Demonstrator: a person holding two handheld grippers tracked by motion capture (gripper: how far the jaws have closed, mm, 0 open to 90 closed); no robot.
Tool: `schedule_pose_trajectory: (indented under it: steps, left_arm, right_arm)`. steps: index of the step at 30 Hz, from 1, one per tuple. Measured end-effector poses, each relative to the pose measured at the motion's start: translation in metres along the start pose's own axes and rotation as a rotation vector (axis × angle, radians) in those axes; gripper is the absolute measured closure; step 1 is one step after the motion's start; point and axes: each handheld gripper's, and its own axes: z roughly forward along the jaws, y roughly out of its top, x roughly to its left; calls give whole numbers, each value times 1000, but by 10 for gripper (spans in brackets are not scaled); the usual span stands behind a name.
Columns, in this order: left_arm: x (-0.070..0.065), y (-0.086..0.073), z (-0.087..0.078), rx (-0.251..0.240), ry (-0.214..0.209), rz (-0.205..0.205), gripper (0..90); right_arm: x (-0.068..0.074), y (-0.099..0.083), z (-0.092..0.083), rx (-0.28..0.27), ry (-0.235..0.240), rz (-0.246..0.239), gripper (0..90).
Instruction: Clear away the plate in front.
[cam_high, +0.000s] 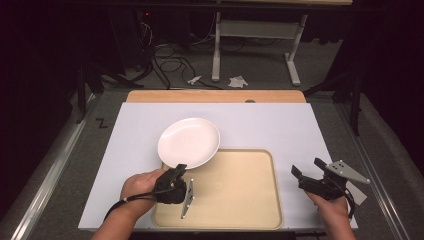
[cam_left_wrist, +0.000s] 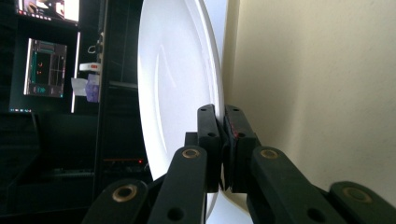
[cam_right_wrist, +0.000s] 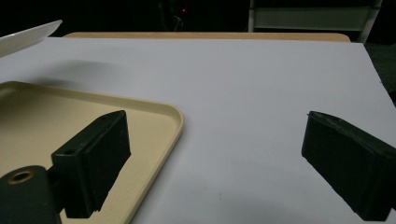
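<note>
Plate (cam_high: 189, 142) first: it is round, plain white and glossy, with a shallow well and a thin raised rim, and no pattern or food on it. You hold it by its near edge in your left gripper (cam_high: 179, 170), whose jaws are closed tight on the rim. In the left gripper view the two black pads pinch the plate's (cam_left_wrist: 177, 93) edge between them, one pad on the upper face and one on the underside. The left gripper (cam_left_wrist: 221, 135) is rolled on its side there, so the plate stands as a tall white arc with soft reflections running along it.

From the high view the plate sits over the far left corner of the beige tray (cam_high: 250, 200), partly over the white tabletop (cam_high: 280, 125). Its shadow on the table in the right gripper view suggests it is lifted, not resting.

Your right gripper (cam_high: 306, 170) hangs just beside the tray's right edge, above the white tabletop. Its jaws are spread wide with nothing between them. In the right gripper view the tray's (cam_right_wrist: 154, 116) rounded corner lies near the left pad, and a sliver of the plate (cam_right_wrist: 28, 35) shows at the upper left.
</note>
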Motion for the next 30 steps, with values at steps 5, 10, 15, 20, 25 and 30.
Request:
schedule_pose_trajectory:
  steps: [5,10,15,20,25,30]
  left_arm:
    - [-4,7,-9,-28,-5,45,869]
    - [-11,14,-15,-47,-20,82,869]
    - [-19,22,-20,-67,-43,120,869]
    - [-25,28,-23,-83,-65,137,869]
    - [-27,31,-23,-89,-76,139,868]
    - [-29,33,-23,-99,-80,147,869]
  right_arm:
    - [-2,0,-2,-6,-6,6,85]
    - [-2,0,-1,-1,-8,10,85]
    - [-1,0,0,5,-5,1,85]
    - [-1,0,0,7,-10,2,85]
    - [-2,0,-1,6,-15,1,85]
    - [-2,0,0,9,-18,1,85]
